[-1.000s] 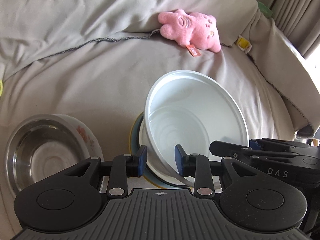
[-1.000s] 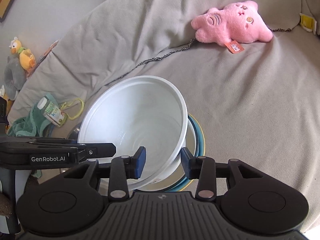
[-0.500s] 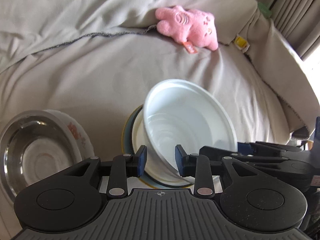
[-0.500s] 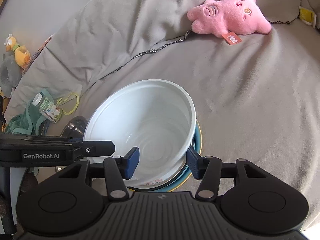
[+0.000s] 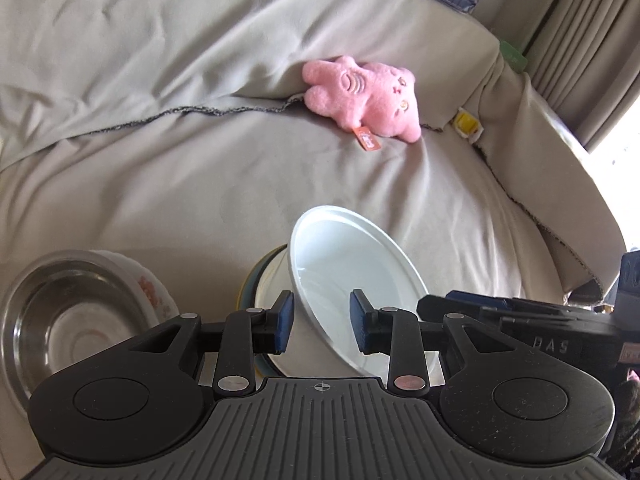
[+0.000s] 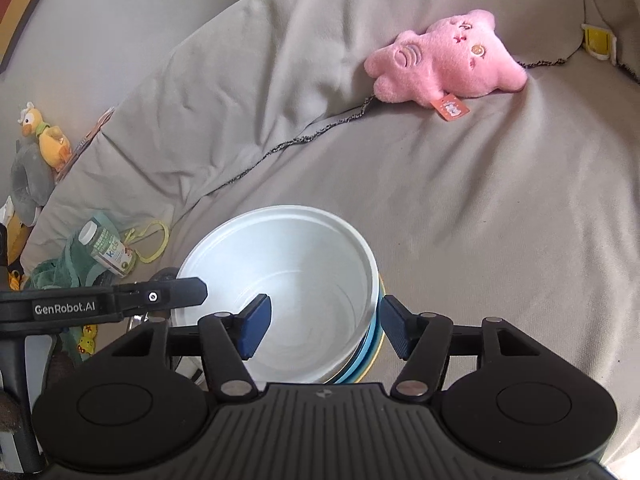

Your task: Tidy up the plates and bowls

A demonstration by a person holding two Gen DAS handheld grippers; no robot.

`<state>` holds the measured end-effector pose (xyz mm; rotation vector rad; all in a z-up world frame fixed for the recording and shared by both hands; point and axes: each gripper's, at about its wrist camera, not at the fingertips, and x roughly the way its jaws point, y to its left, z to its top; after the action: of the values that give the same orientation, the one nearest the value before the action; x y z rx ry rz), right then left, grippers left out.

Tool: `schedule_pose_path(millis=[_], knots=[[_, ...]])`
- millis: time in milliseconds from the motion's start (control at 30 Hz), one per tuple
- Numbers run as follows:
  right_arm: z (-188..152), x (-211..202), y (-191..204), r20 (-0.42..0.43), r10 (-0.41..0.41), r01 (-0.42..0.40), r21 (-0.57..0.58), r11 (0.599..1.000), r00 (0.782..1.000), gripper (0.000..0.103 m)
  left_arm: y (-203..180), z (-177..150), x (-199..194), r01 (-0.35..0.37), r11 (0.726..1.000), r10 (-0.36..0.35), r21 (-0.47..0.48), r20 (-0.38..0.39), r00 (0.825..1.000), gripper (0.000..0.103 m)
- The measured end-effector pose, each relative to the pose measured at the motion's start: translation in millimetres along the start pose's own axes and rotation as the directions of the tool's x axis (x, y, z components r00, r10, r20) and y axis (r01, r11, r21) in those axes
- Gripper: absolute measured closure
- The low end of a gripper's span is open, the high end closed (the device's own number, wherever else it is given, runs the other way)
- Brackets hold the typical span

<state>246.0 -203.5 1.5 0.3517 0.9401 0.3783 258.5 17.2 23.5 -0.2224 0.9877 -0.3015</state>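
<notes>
A white bowl [image 5: 352, 276] [image 6: 288, 280] rests on a plate with a blue and yellow rim [image 5: 250, 280] [image 6: 372, 354] on the grey sofa cover. My right gripper [image 6: 325, 330] is opening. Its left pad is inside the bowl, its right pad stands outside the rim with a gap, and neither presses. My left gripper [image 5: 323, 324] straddles the bowl's near left wall with room on both sides, so it is open. To the left, a steel bowl [image 5: 60, 320] sits nested in a floral ceramic bowl [image 5: 150, 290].
A pink plush toy [image 5: 364, 100] [image 6: 444, 66] lies by the back cushion, with a yellow tag [image 5: 466, 122] beside it. At the left of the right wrist view are a small bottle [image 6: 106, 252] on green cloth and a duck plush [image 6: 40, 132]. Curtains [image 5: 580, 40] hang at the right.
The right jaws have spread apart and let go of the white bowl. The bowl, tilted before, has settled level on the plate. Both views have drawn back a little.
</notes>
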Motion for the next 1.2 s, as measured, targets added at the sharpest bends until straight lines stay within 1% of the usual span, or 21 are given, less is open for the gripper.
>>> schedule_pose_path(millis=[67,167,300,367,433,533,633,733,800,933,1000,1067,1133,1200], knots=[[1.9,0.1,-4.5,0.003,0.000,0.000,0.018,1.000,1.000,0.041,-0.6,0.2,-0.2,-0.006,1.000,0.006,0.014,0.008,1.000,0.070],[0.3,6.5,-8.0,-0.015,-0.011,0.011,0.024,1.000,1.000,0.041,2.5,0.1,3.5,-0.020,1.000,0.020,0.005,0.007,1.000,0.070],[-6.7,13.0,-6.4,-0.036,-0.013,0.014,0.014,1.000,0.999,0.041,6.0,-6.4,17.8,-0.048,0.999,0.049,0.016,-0.057,0.997,0.070],[-8.2,12.9,-3.4,-0.034,0.000,0.001,0.007,1.000,0.999,0.042,9.2,-11.5,23.8,-0.030,1.000,0.030,0.006,-0.082,0.996,0.071],[-8.3,11.2,1.7,-0.030,0.017,-0.017,-0.006,1.000,0.999,0.042,11.9,-15.4,26.0,-0.026,1.000,0.026,0.002,-0.091,0.996,0.070],[-6.6,8.6,8.1,-0.013,0.010,-0.010,-0.033,0.999,1.000,0.042,17.4,-15.4,28.7,-0.024,0.999,0.022,-0.021,-0.102,0.995,0.071],[-4.3,9.6,7.2,-0.022,0.028,-0.029,-0.021,0.999,0.999,0.042,21.3,-14.9,30.3,-0.055,0.998,0.051,-0.031,-0.109,0.993,0.071],[-4.8,11.6,3.9,-0.022,0.014,-0.014,-0.011,1.000,1.000,0.042,21.2,-15.6,29.5,-0.091,0.996,0.089,-0.016,-0.101,0.991,0.071],[-5.3,13.8,1.2,-0.029,0.006,-0.006,0.000,1.000,1.000,0.042,21.5,-16.8,29.7,-0.091,0.996,0.089,-0.016,-0.104,0.991,0.071],[-9.5,21.9,-4.4,-0.041,-0.068,0.068,-0.007,0.998,0.997,0.041,21.4,-22.3,36.8,-0.103,0.995,0.101,-0.007,-0.136,0.986,0.071],[-13.3,27.5,-7.5,-0.060,-0.093,0.093,-0.009,0.996,0.994,0.041,23.6,-25.8,40.7,-0.099,0.995,0.096,-0.012,-0.151,0.984,0.071],[-17.6,32.1,-11.7,-0.081,-0.097,0.097,-0.001,0.995,0.992,0.041,25.7,-28.3,43.5,-0.094,0.995,0.089,-0.023,-0.159,0.983,0.069],[-20.8,33.2,-14.3,-0.084,-0.100,0.101,0.005,0.995,0.991,0.038,26.5,-29.1,43.8,-0.091,0.995,0.086,-0.029,-0.156,0.984,0.070],[-22.1,32.6,-14.5,-0.084,-0.102,0.103,0.005,0.995,0.991,0.038,25.6,-29.2,42.5,-0.088,0.996,0.083,-0.027,-0.148,0.986,0.071]])
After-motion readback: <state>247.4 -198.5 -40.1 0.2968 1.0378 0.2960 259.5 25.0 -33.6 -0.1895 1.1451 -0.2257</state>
